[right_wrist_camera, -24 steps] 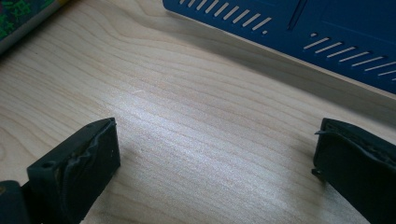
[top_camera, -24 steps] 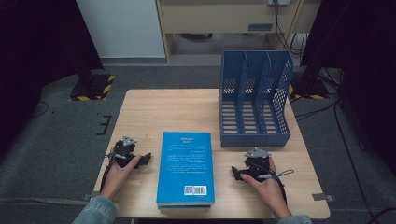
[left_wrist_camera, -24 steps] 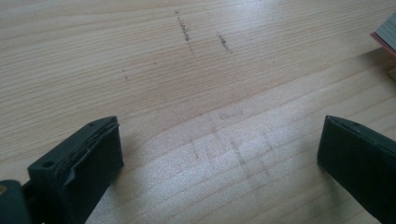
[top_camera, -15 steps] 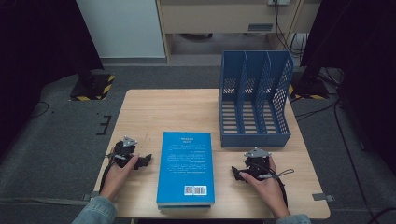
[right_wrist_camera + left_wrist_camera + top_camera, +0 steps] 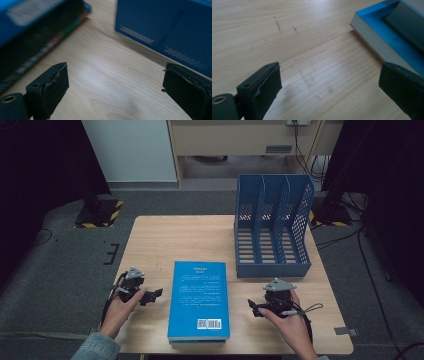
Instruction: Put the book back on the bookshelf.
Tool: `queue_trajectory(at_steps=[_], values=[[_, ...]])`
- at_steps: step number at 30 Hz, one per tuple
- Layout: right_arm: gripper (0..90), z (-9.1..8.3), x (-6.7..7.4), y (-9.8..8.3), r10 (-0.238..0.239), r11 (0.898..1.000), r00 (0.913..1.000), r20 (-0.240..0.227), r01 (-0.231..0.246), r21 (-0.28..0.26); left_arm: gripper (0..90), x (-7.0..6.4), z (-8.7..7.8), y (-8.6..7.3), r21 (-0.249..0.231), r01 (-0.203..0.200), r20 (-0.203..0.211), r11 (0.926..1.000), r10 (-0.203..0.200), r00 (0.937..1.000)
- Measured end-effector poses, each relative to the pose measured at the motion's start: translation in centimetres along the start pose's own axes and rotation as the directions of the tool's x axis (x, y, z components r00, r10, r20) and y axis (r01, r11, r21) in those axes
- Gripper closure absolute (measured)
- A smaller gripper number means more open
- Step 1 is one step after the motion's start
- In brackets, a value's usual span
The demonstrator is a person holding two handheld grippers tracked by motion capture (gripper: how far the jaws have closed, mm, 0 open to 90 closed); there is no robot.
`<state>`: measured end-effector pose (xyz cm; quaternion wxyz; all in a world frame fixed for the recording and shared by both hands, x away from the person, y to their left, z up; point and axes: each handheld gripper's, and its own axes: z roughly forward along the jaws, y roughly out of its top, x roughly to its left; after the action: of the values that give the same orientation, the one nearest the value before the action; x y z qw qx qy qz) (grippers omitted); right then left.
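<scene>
A blue book [image 5: 200, 300] lies flat near the front edge of the wooden table [image 5: 175, 240], back cover up with a barcode. My left gripper [image 5: 153, 295] rests on the table just left of the book, pointing at it and open. In the left gripper view the jaws [image 5: 332, 85] stand wide apart over bare wood, and the book's page edge [image 5: 377, 37] is at the upper right. My right gripper [image 5: 254, 308] sits to the book's right, open and pointing left. In the right gripper view the book's spine [image 5: 32, 42] is at the left, beyond the open gripper [image 5: 115, 87].
A blue three-slot file rack [image 5: 272, 227] stands at the table's back right, its mesh sides and open front facing the person. In the right gripper view its blue front [image 5: 170, 30] is close, at the upper right. Bare wood lies left of and behind the book.
</scene>
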<state>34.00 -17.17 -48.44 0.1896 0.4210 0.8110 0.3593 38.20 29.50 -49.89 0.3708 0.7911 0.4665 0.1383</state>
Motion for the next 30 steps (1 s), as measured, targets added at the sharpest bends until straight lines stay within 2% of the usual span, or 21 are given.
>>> queue_trajectory(at_steps=[1,2,3,6,8,10,12,14,15,16,17,18,20,23,24,27,30], values=[[7.1,-0.4,0.5,0.5,-0.021,1.0,0.9997,-0.012,0.021,-0.001,4.1,-0.3,-0.6,0.2,-0.01,-0.001,0.026,0.9999,0.001,0.9997],[7.1,-0.4,0.5,0.5,-0.021,1.0,0.9997,-0.012,0.021,-0.001,3.4,-0.3,-0.6,0.2,-0.01,-0.001,0.026,0.9999,0.001,0.9997],[9.0,-1.2,1.6,1.6,-0.044,0.999,0.9982,-0.04,0.043,-0.022,3.6,-0.8,-1.4,0.4,-0.022,-0.022,0.042,0.9995,0.023,0.9989],[9.7,-2.0,2.6,3.2,-0.059,0.998,0.9944,-0.087,0.056,-0.035,3.5,-1.6,-2.6,0.8,-0.036,-0.035,0.071,0.9987,0.037,0.9968],[9.8,-2.3,3.3,4.3,-0.081,0.996,0.9899,-0.116,0.076,-0.041,3.4,-2.0,-3.2,1.2,-0.048,-0.058,0.068,0.9972,0.062,0.9958],[9.6,-2.5,4.0,5.3,-0.106,0.994,0.9841,-0.143,0.1,-0.047,3.6,-2.3,-4.0,1.5,-0.067,-0.062,0.066,0.9958,0.066,0.9956],[9.1,-2.5,4.6,5.9,-0.127,0.991,0.9791,-0.159,0.121,-0.05,3.8,-2.6,-4.6,1.6,-0.089,-0.065,0.069,0.9939,0.071,0.995],[7.8,-2.1,5.4,6.3,-0.144,0.99,0.9705,-0.194,0.138,-0.042,3.9,-3.2,-4.9,1.6,-0.094,-0.08,0.08,0.9924,0.088,0.9929],[7.8,-2.1,5.4,6.3,-0.144,0.99,0.9705,-0.194,0.138,-0.042,3.9,-3.2,-4.9,1.6,-0.094,-0.08,0.08,0.9924,0.088,0.9929],[6.2,-1.7,6.0,6.5,-0.17,0.985,0.9586,-0.228,0.167,-0.03,3.5,-4.1,-5.0,1.7,-0.099,-0.087,0.108,0.9913,0.097,0.9894],[6.2,-1.7,6.0,6.5,-0.17,0.985,0.9586,-0.228,0.167,-0.03,3.6,-4.1,-5.0,1.7,-0.099,-0.087,0.108,0.9913,0.097,0.9894],[5.2,-1.1,6.7,6.6,-0.178,0.984,0.9498,-0.257,0.177,-0.027,3.4,-5.3,-4.9,1.9,-0.094,-0.111,0.136,0.9893,0.124,0.9829],[5.4,-0.6,7.2,6.6,-0.183,0.982,0.9417,-0.282,0.186,-0.017,3.9,-6.2,-4.7,2.3,-0.101,-0.114,0.152,0.9883,0.129,0.9799],[5.7,0.2,7.7,6.9,-0.177,0.983,0.9354,-0.306,0.185,-0.002,4.2,-7.7,-4.2,2.8,-0.115,-0.147,0.184,0.9824,0.167,0.9687],[5.6,0.5,7.7,7.0,-0.175,0.983,0.9331,-0.314,0.186,0.004,4.2,-8.2,-4.0,2.9,-0.111,-0.157,0.183,0.9813,0.176,0.9674],[4.7,1.1,7.8,7.0,-0.165,0.983,0.933,-0.32,0.182,0.025,5.2,-9.0,-3.0,3.0,-0.091,-0.172,0.187,0.9808,0.187,0.9644],[3.7,1.7,7.5,7.0,-0.134,0.987,0.9277,-0.348,0.155,0.034,4.7,-9.4,-2.3,3.0,-0.08,-0.173,0.198,0.9817,0.186,0.9624]])
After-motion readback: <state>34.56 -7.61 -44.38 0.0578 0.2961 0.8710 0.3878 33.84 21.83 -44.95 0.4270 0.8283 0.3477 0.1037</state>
